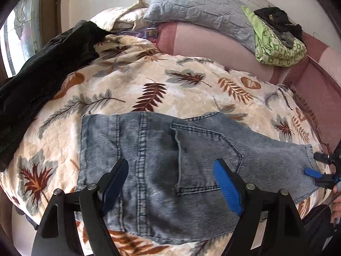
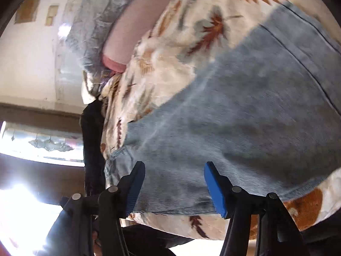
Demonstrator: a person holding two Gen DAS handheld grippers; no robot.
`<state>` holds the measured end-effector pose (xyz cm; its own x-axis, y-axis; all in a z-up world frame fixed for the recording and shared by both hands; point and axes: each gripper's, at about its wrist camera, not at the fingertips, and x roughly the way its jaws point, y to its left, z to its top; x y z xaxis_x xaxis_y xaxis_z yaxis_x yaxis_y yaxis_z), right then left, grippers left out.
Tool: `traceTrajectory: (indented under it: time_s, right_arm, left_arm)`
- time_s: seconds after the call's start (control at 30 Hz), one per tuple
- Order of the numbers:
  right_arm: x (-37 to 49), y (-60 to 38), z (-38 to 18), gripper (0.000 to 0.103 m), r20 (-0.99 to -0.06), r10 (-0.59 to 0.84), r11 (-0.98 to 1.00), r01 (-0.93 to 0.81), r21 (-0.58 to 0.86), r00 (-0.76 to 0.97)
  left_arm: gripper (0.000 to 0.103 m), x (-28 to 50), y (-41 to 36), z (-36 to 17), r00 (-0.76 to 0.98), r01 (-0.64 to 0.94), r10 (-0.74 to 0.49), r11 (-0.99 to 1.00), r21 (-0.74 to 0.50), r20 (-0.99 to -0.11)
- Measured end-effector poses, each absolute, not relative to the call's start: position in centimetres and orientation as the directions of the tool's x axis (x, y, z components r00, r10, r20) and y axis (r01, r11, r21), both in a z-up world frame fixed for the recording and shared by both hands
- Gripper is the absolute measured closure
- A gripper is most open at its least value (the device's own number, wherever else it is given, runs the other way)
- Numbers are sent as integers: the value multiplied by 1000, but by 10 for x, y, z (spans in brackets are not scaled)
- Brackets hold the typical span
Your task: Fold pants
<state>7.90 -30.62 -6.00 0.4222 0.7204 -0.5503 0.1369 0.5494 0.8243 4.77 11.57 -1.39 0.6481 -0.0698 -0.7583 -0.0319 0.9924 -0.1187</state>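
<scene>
Although folded down to a compact block, the jeans (image 1: pixel 162 166) lie flat on the leaf-print blanket (image 1: pixel 132 81) near its front edge, back pocket (image 1: pixel 204 155) up, with the squared fold edge to the left and a narrower end running off to the right. Washed denim like this should handle as a fairly heavy, limp cloth with some body: it will hold a crease and will not slip much on the fleecy blanket, but stacked layers may slide over each other if only the top one is pinched. Good places to take hold look to be the near corners or the thick seamed edges, catching every layer at once.

Over the middle of the jeans the left gripper (image 1: pixel 171 173) hangs with its jaws spread wide, nothing between the blue pads (image 1: pixel 228 187). At the right end, the right gripper (image 2: pixel 173 180) likewise has its jaws apart over the denim's near edge, no cloth pinched; its view is blurred.

Farther out, a dark garment (image 1: pixel 42 79) lies along the left of the blanket, a grey quilted pillow (image 1: pixel 198 6) and a green patterned cloth (image 1: pixel 277 44) rest on the pink bedsheet (image 1: pixel 213 47) at the far side, and a window (image 1: pixel 19 27) shows far left.
</scene>
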Motion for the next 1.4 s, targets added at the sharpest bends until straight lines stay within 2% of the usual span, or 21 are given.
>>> traceTrajectory:
  time_s: [0.07,0.13,0.17,0.23,0.3,0.43,0.5,0.6,0.63,0.73,0.83,0.93,1.07,1.2,1.4]
  right_arm:
    - [97,-301,-56,36,-534,729,549,100,830,429]
    - [113,-296,-76,29,-608,684,607,146,781,404]
    - [118,-293,-98,30,-692,644,662,215,718,327]
    - [113,-301,-107,34,-685,655,658,206,725,318]
    - [116,-294,-83,34,-732,615,723,161,672,293]
    - [149,-245,-21,33,-727,606,780,-65,622,324]
    - [172,-207,-2,33,-750,587,810,-196,553,306]
    - [210,-146,-4,44,-813,529,836,-315,449,243]
    - [221,-127,-11,55,-842,492,846,-349,403,221]
    - [242,-86,-40,61,-904,387,867,-406,289,181]
    - [253,-62,-62,63,-914,383,849,-441,289,138]
    - [249,-45,-66,99,-933,320,843,-498,201,166]
    - [250,-43,-59,101,-921,232,867,-495,50,313]
    - [244,-35,-72,101,-916,177,863,-505,-32,361]
    - [236,-60,-43,96,-873,292,898,-425,109,392]
  left_arm:
    - [20,63,108,-30,604,-45,-13,998,-50,-797]
    - [19,77,111,-67,459,-78,74,996,42,-885]
    - [17,75,114,-74,466,-79,68,996,35,-882]
    - [17,68,113,-65,493,-66,71,997,44,-867]
    - [17,65,111,-48,547,-64,59,998,29,-835]
    - [17,72,109,-16,670,-76,47,997,-5,-741]
    - [17,82,115,-20,666,-118,80,993,1,-741]
    - [17,97,132,-54,579,-167,75,986,-28,-812]
    - [17,97,134,-66,568,-175,68,984,-39,-820]
    - [17,92,131,-68,590,-150,78,989,-14,-803]
    - [16,90,131,-72,591,-125,70,992,-6,-804]
    - [16,88,131,-71,599,-119,66,993,-7,-798]
    - [16,88,127,-72,598,-125,88,992,16,-797]
    - [16,89,125,-72,597,-128,105,991,35,-795]
    - [15,87,123,-73,604,-136,118,990,45,-788]
